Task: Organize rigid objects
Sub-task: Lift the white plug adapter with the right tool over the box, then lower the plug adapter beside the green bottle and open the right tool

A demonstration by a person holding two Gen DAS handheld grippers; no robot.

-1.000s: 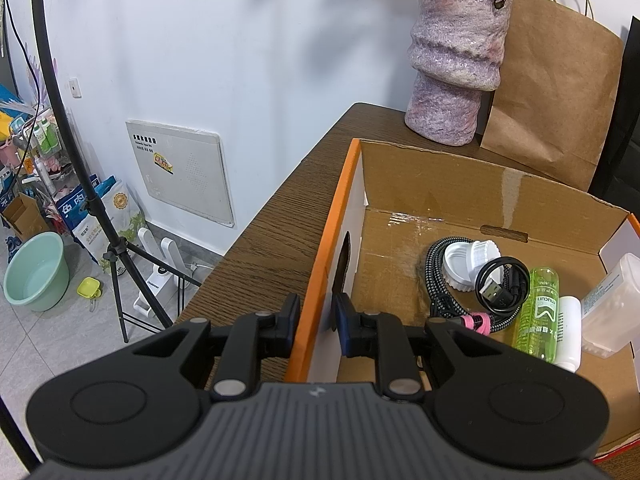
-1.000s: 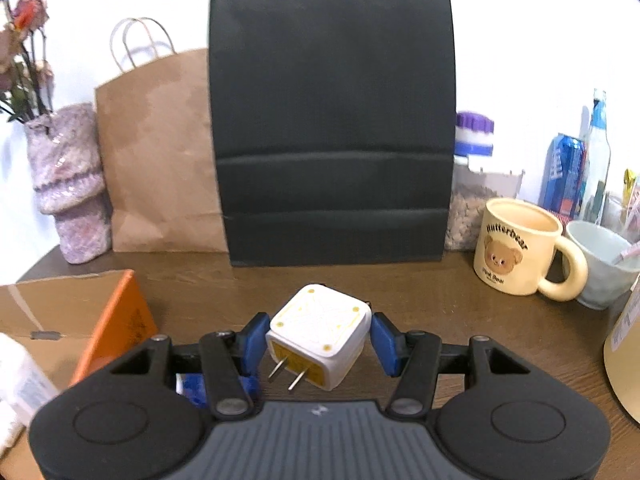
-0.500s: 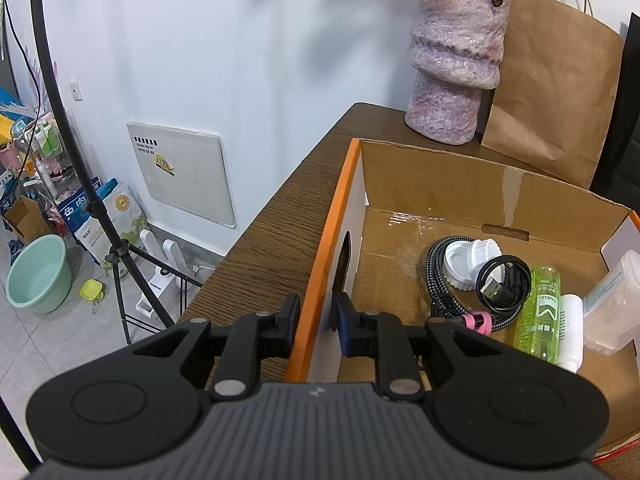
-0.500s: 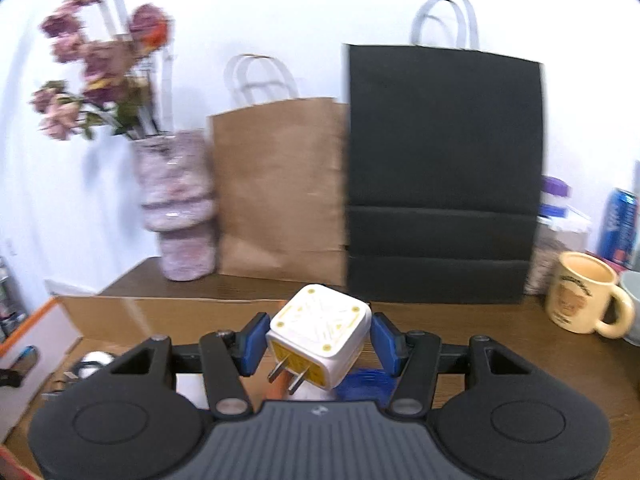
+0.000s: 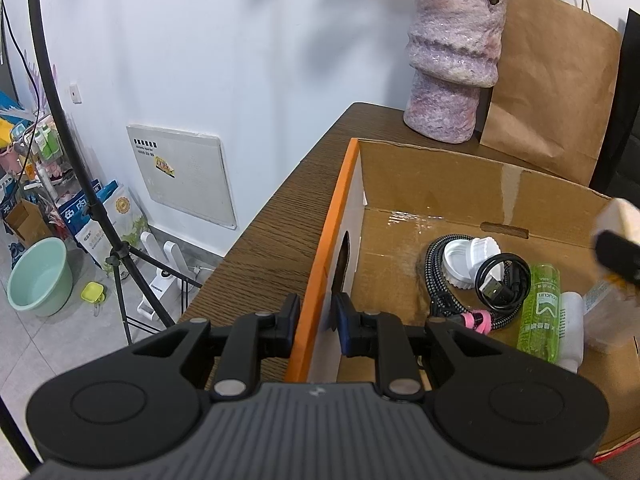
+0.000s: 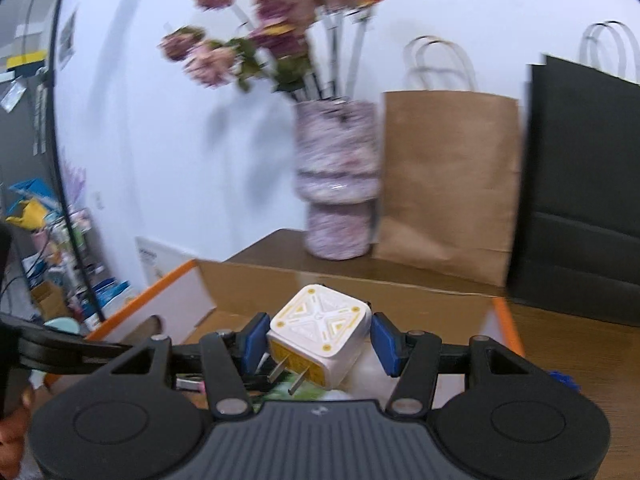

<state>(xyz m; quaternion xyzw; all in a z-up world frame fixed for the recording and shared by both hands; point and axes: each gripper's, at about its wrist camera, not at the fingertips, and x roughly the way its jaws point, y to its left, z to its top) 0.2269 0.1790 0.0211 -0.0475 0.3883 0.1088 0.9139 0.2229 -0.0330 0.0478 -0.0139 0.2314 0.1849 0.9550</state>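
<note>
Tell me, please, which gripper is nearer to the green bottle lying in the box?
Probably right. The right gripper, holding the charger, hovers above the box close to the green bottle; the left gripper clamps the far side wall.

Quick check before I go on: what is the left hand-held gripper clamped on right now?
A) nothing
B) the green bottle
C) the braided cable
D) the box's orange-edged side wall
D: the left hand-held gripper has one finger on each side of the cardboard box's orange-edged wall.
</note>
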